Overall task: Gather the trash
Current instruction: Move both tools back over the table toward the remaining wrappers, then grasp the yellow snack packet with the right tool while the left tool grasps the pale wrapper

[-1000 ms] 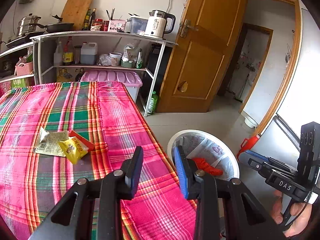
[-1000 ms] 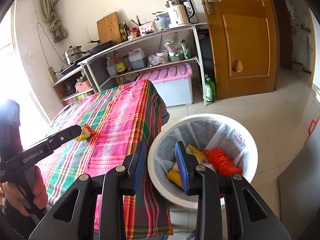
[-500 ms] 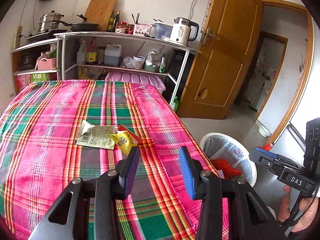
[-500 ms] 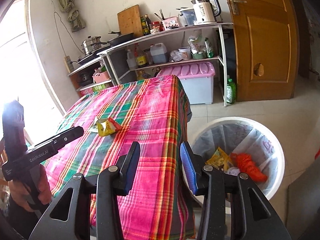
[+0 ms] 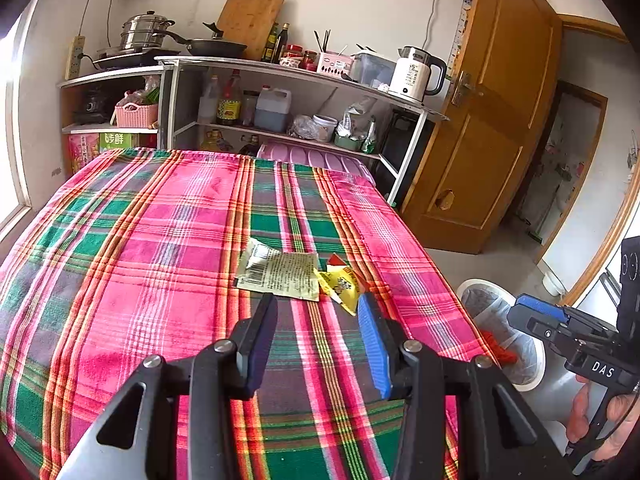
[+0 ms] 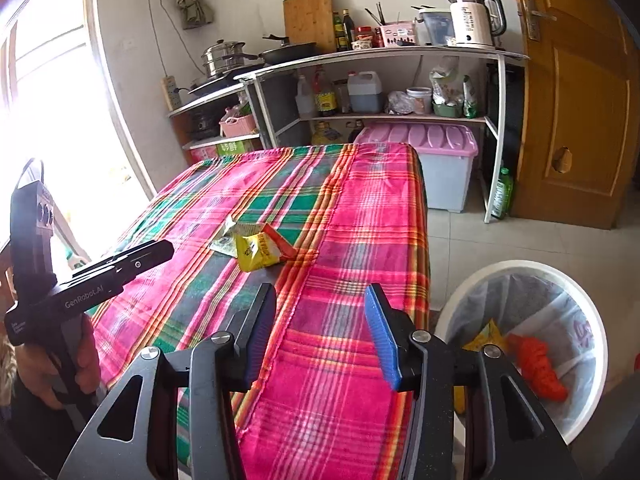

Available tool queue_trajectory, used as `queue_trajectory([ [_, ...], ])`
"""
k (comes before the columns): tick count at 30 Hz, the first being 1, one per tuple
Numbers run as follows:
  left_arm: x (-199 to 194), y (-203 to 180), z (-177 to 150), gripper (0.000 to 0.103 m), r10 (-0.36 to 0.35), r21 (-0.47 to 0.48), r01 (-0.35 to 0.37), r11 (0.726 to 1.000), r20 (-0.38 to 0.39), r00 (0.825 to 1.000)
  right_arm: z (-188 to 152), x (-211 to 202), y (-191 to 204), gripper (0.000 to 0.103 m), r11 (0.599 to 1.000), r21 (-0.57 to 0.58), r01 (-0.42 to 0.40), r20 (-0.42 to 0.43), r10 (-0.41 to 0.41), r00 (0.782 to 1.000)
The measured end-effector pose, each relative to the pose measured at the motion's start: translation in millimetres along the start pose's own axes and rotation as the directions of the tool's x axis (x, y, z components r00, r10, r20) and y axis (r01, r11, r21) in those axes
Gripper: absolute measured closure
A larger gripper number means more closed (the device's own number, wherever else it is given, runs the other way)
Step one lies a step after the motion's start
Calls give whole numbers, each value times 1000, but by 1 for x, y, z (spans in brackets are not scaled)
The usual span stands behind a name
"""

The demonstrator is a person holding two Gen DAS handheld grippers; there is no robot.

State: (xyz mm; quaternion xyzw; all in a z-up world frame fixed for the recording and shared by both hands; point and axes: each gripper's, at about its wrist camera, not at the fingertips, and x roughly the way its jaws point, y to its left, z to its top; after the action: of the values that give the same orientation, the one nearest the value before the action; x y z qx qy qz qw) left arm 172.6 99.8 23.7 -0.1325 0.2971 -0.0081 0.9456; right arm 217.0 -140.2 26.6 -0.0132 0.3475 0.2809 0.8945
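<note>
Currently three pieces of trash left on the bench: one flat pale wrapper, one yellow packet touching its right edge, and one red packet tucked partly under the yellow one. They sit together near the bench's right side, on the plaid cloth.

White trash bin stands on the floor just off the bench's right edge, lined with a clear bag. Two items visible in it: one crumpled orange piece and one yellow packet.

My left hand-held gripper is wide open, holds nothing, touches nothing. It hovers over the cloth with the wrappers just ahead of its tips. My left hand wraps its handle from below.

My right hand-held gripper is also wide open and empty, held above the bench's near right corner, bin just to its right. My right hand shows only as fingers around the handle, low at the frame edge.

Behind the bench: shelf unit with one kettle on top.
</note>
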Motion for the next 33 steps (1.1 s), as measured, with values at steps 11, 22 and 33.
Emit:
queue_trajectory([
  [11, 8, 35, 7, 56, 30, -42, -30, 999, 0, 1000, 22, 56, 33, 49, 995, -87, -46, -71, 40, 997],
  [22, 20, 56, 16, 56, 26, -72, -26, 997, 2, 1000, 35, 115, 48, 47, 988, -142, -68, -146, 47, 988],
  [33, 34, 71, 23, 55, 28, -84, -30, 996, -16, 999, 42, 148, 48, 47, 984, -170, -50, -192, 16, 981],
])
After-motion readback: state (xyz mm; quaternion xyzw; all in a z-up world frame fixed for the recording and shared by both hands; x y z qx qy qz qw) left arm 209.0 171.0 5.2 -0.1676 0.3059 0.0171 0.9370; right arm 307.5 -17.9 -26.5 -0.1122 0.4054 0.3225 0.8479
